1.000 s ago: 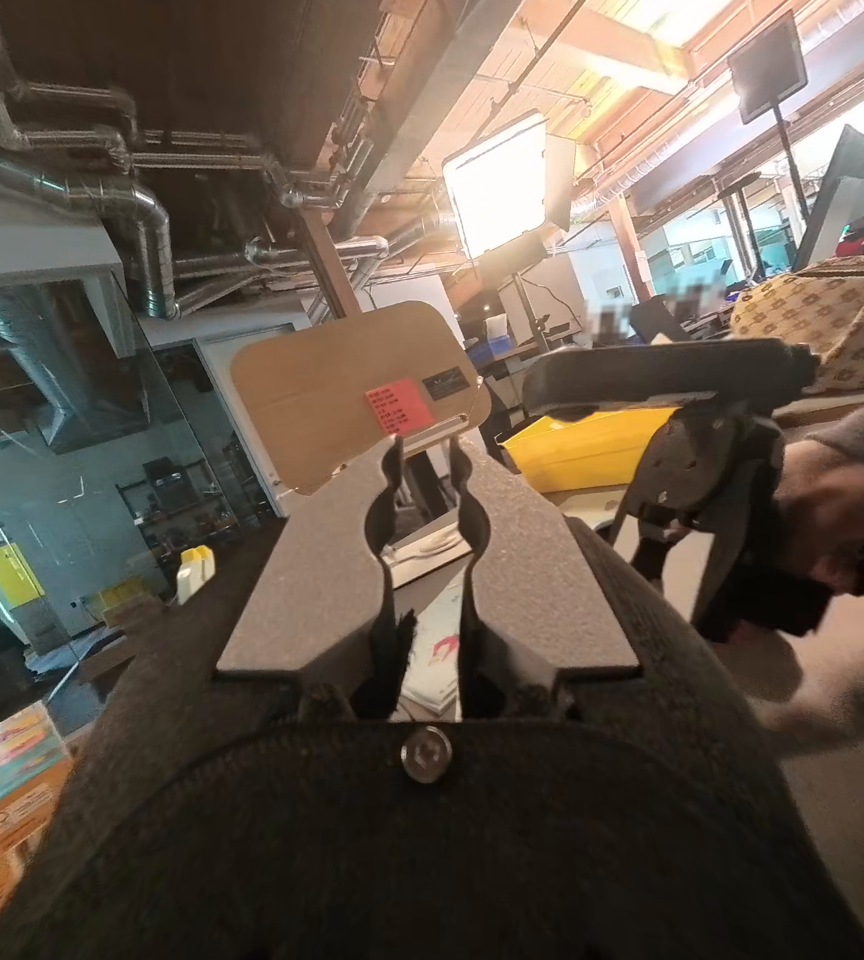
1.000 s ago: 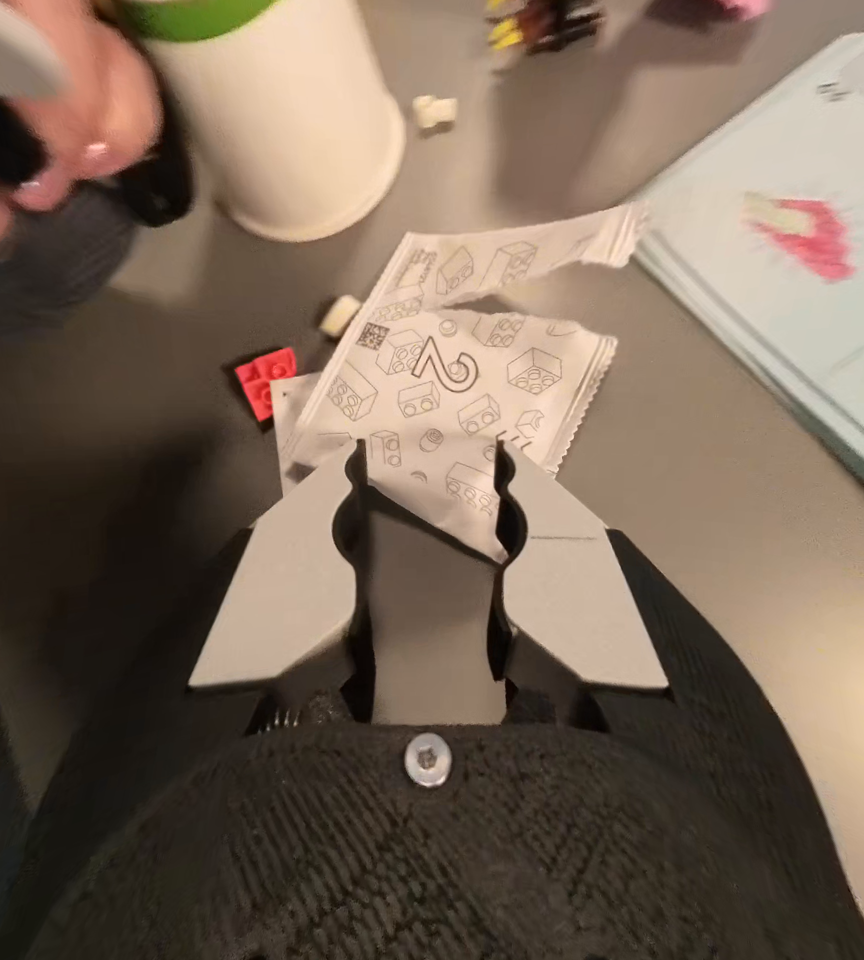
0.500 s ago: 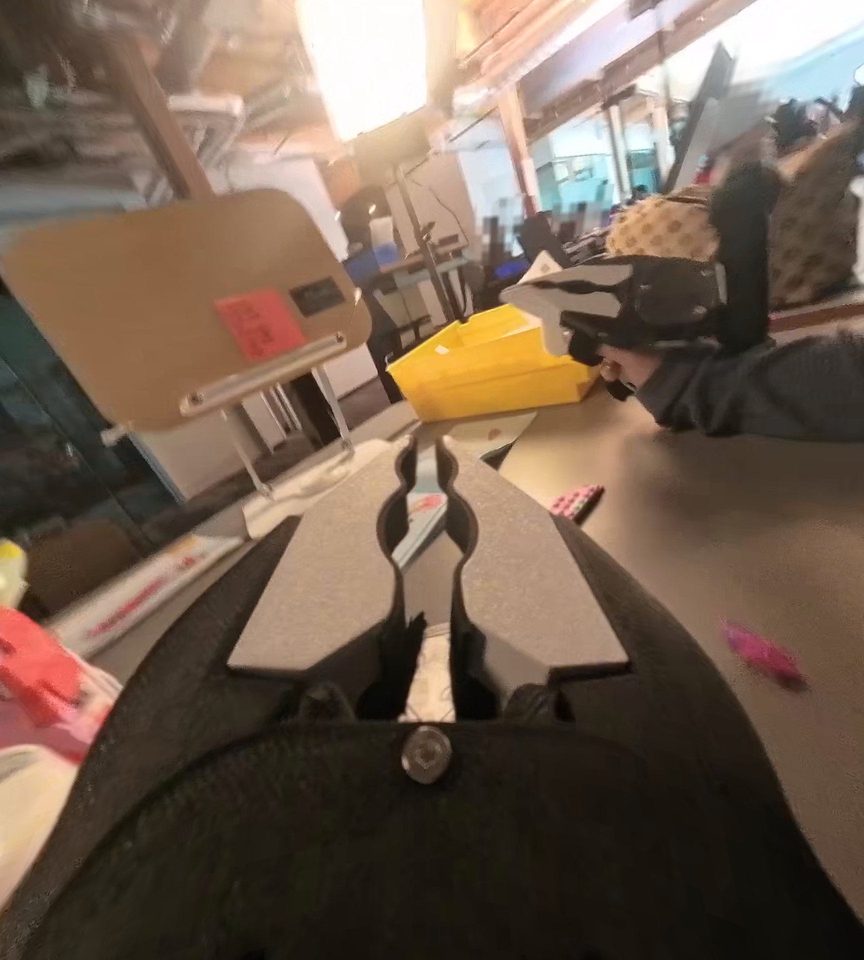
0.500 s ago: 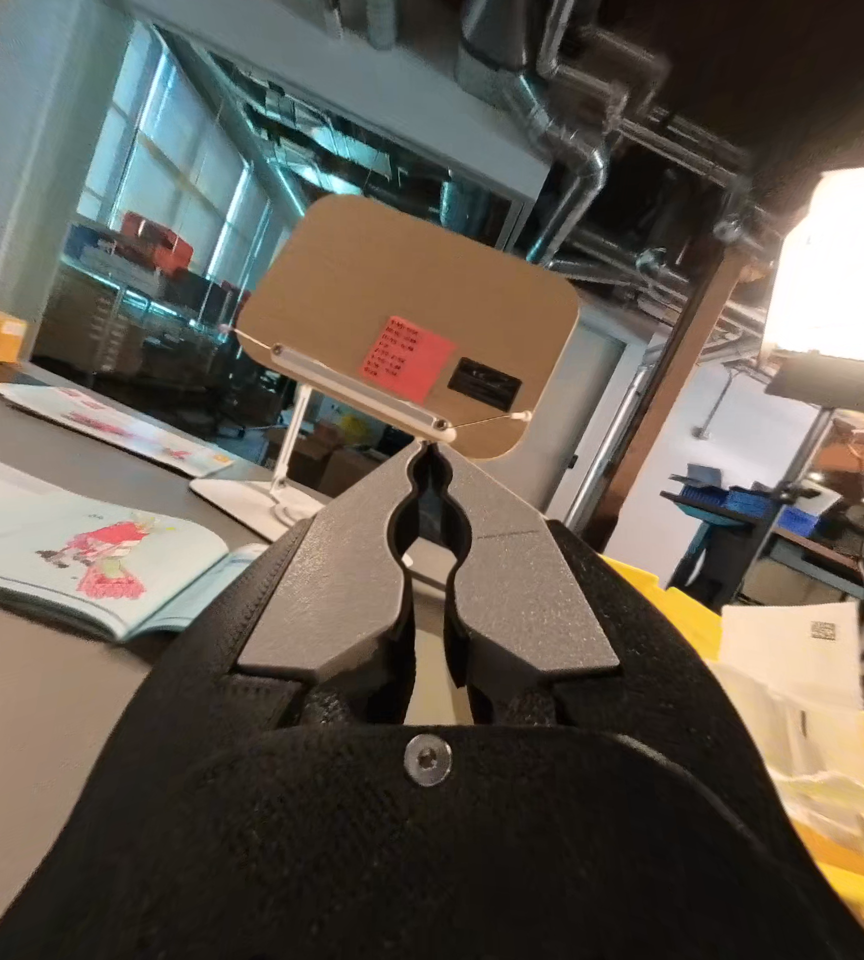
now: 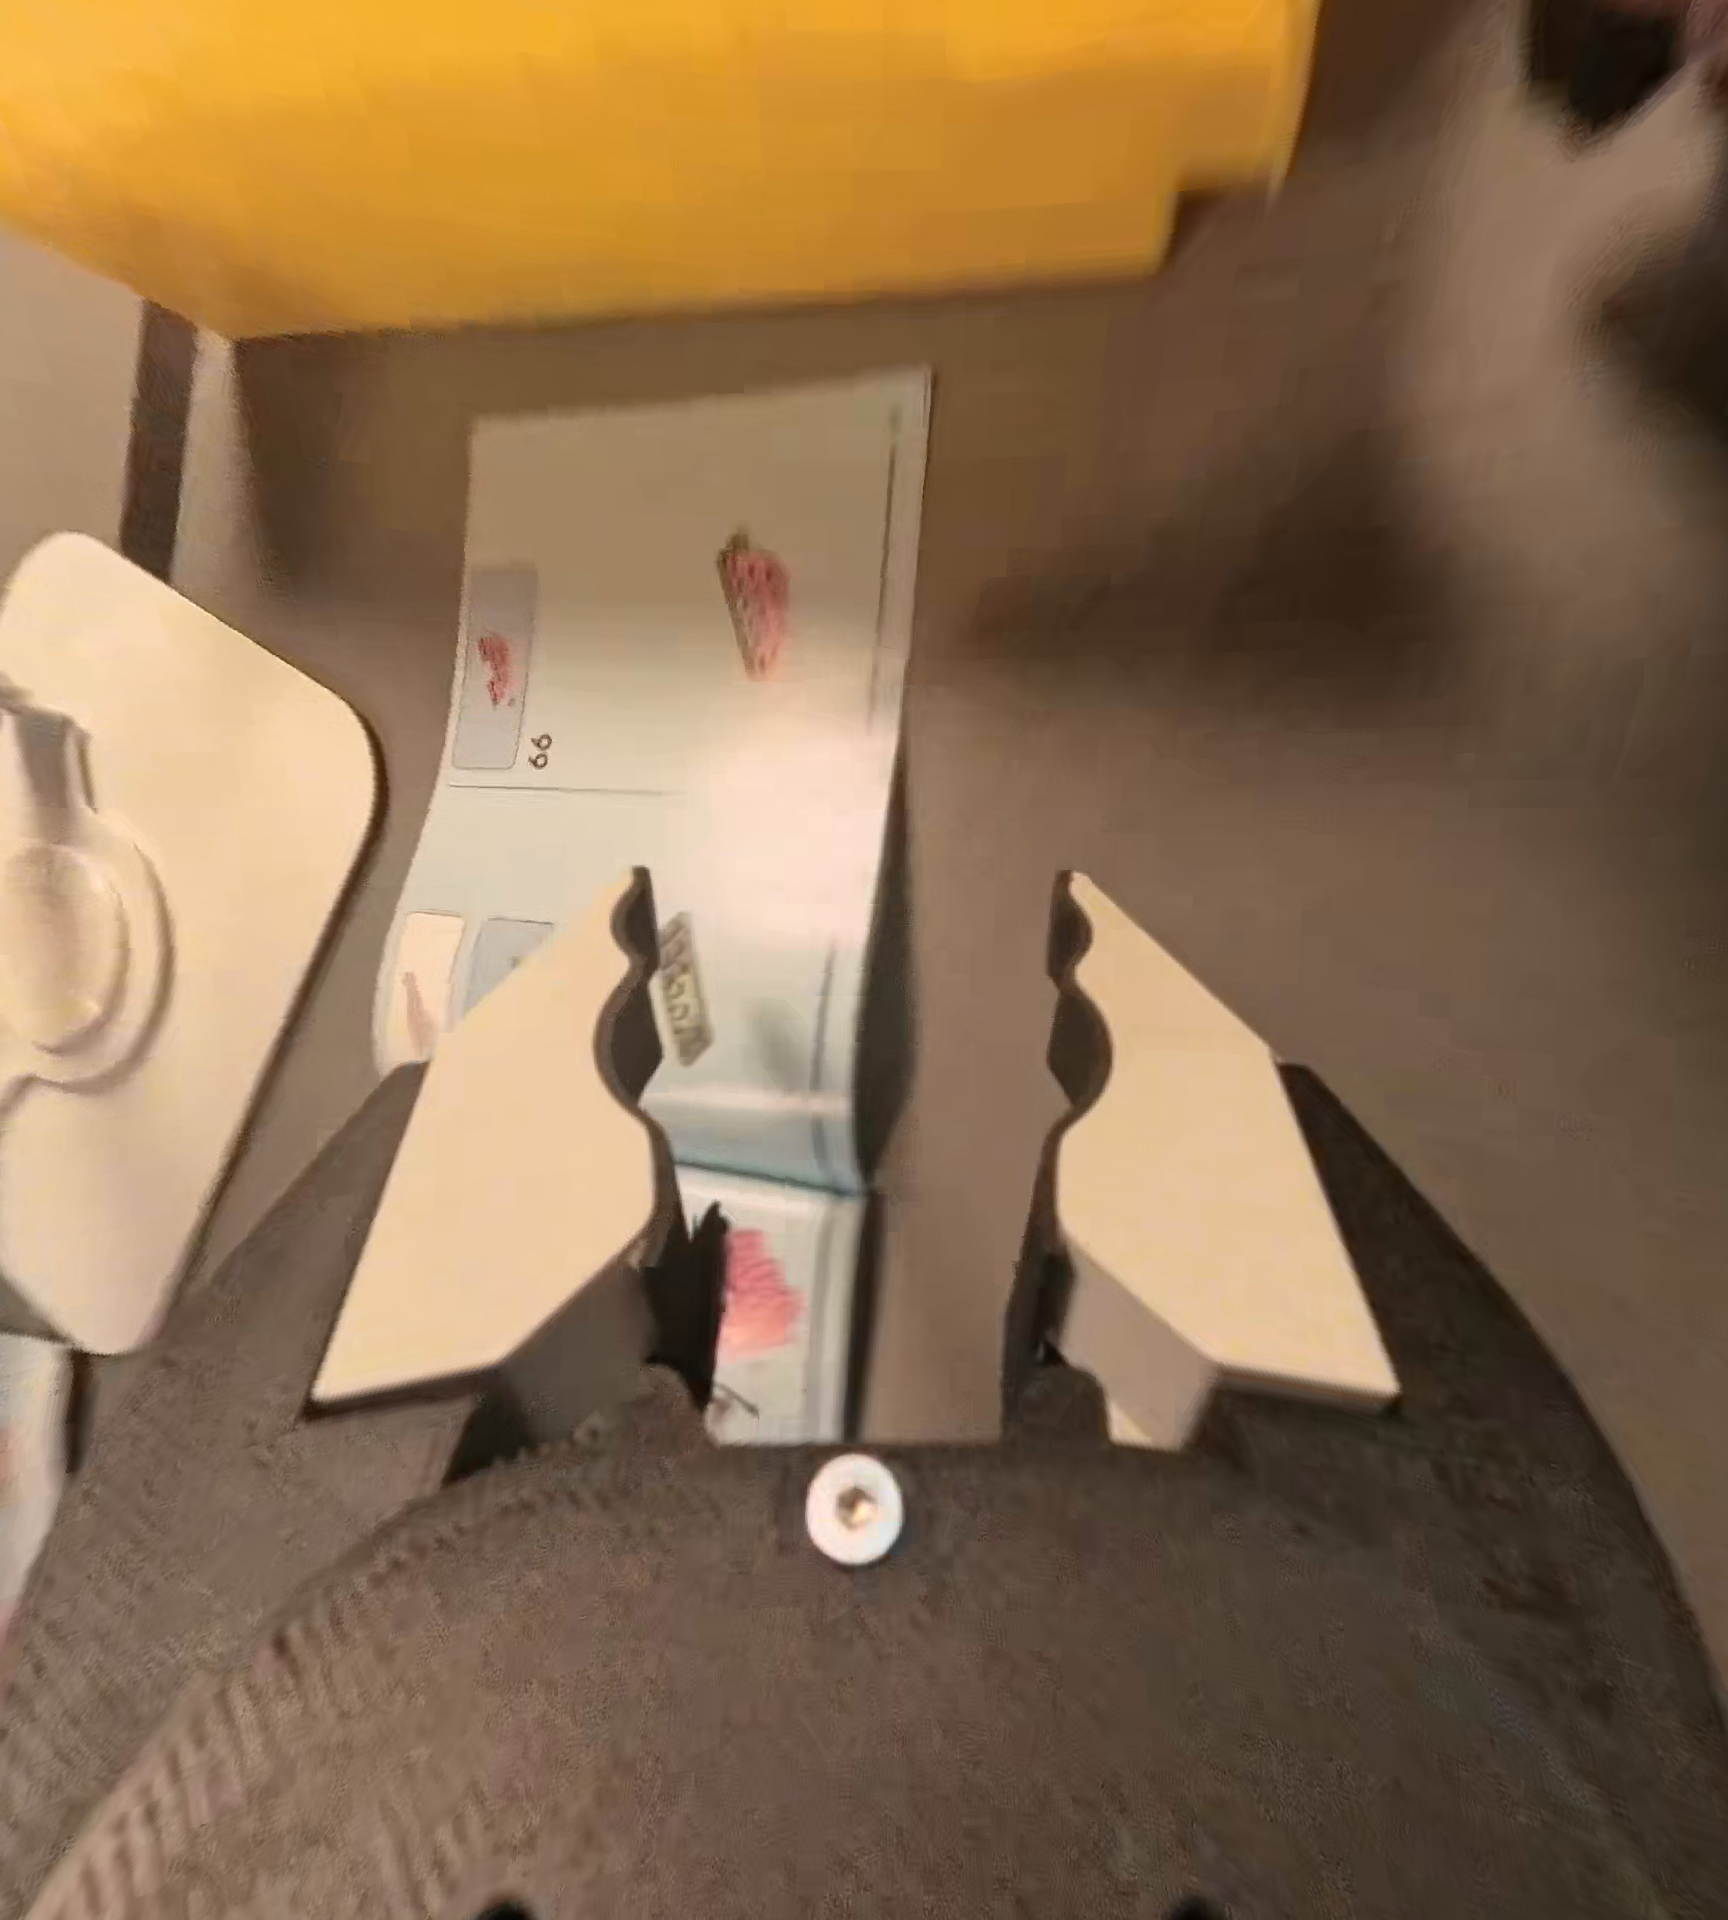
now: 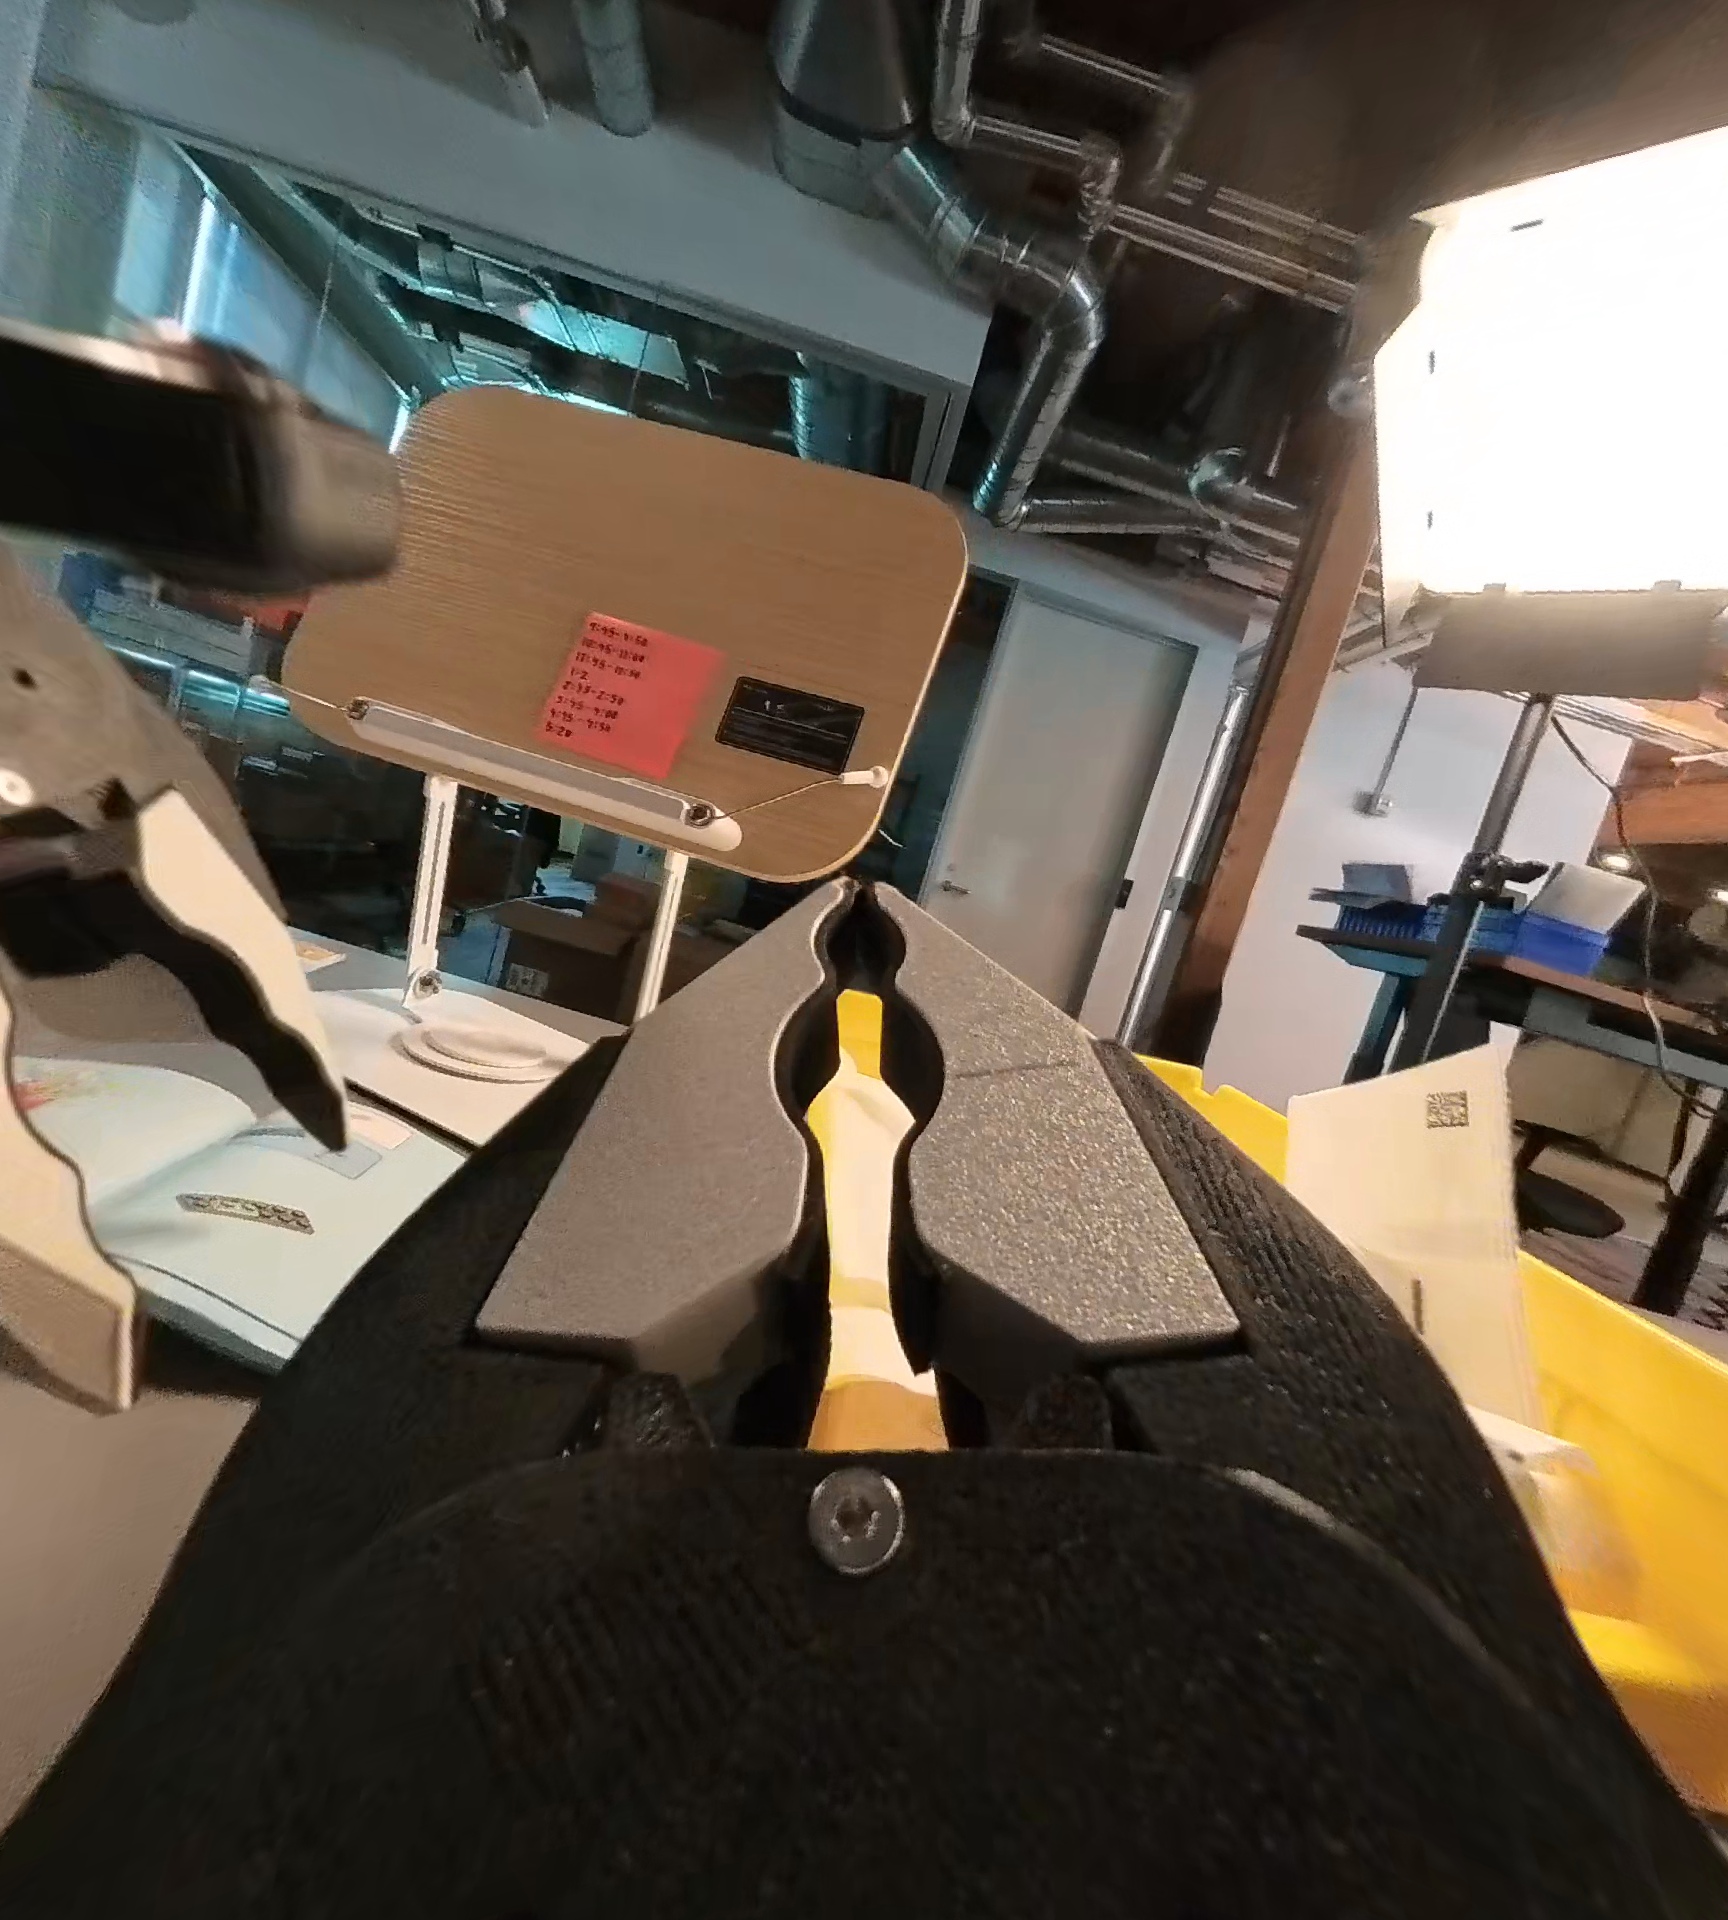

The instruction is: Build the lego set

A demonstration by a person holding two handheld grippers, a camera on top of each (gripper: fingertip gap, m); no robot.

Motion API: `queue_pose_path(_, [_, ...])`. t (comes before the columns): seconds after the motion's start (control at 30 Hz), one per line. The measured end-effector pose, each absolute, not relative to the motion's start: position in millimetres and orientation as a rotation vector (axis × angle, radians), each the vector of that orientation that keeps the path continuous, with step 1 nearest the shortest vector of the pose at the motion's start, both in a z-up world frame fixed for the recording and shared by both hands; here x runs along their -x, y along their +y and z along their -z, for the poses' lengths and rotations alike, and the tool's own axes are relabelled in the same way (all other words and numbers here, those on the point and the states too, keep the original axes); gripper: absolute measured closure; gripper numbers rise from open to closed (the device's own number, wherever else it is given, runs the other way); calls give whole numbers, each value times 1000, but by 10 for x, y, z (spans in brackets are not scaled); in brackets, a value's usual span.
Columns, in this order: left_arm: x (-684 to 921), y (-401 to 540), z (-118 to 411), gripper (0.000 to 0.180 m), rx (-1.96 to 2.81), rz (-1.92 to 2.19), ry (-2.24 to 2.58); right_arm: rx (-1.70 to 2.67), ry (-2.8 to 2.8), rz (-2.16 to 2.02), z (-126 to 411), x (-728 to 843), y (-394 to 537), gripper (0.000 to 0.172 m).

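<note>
Left gripper (image 5: pixel 849 883): jaws spread wide, empty, above an open instruction booklet (image 5: pixel 694 644) on the counter (image 5: pixel 1359 831); small grey plate piece (image 5: pixel 685 1003) lying on its page. Right gripper (image 6: pixel 855 891): jaws closed, nothing seen between the tips, over the yellow bin (image 6: pixel 1660 1455). Book stand (image 6: pixel 631 634) at the counter's far edge.

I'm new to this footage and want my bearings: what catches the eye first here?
The bright yellow bin at the right, white papers standing in it, beside the shut right gripper. Behind it, a tilted wooden board on a white stand carries a red note. The left gripper hangs open, nothing between its fingers, over an open booklet where a small grey plate lies.
</note>
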State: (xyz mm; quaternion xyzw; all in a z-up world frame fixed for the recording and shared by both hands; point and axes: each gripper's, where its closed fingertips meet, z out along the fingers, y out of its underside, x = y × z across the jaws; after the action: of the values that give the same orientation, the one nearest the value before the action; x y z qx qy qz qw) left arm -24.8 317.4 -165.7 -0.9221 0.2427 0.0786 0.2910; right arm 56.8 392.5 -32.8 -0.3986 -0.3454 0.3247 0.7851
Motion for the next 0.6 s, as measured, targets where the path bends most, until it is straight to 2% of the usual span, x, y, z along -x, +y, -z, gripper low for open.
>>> queue_pose_path(0.1, [458, 3120, 1782, 107, 2537, -309, 809, 853, -763, -702, 335, -522, 3903, 172])
queue_pose_path(0.23, [584, 3113, 1804, 106, 2587, -241, 741, 853, -778, -713, 349, -478, 3877, 172])
queue_pose_path(0.6, [915, 3110, 1522, 132, 2514, -322, 448, 872, -791, -702, 387, -440, 3894, 172])
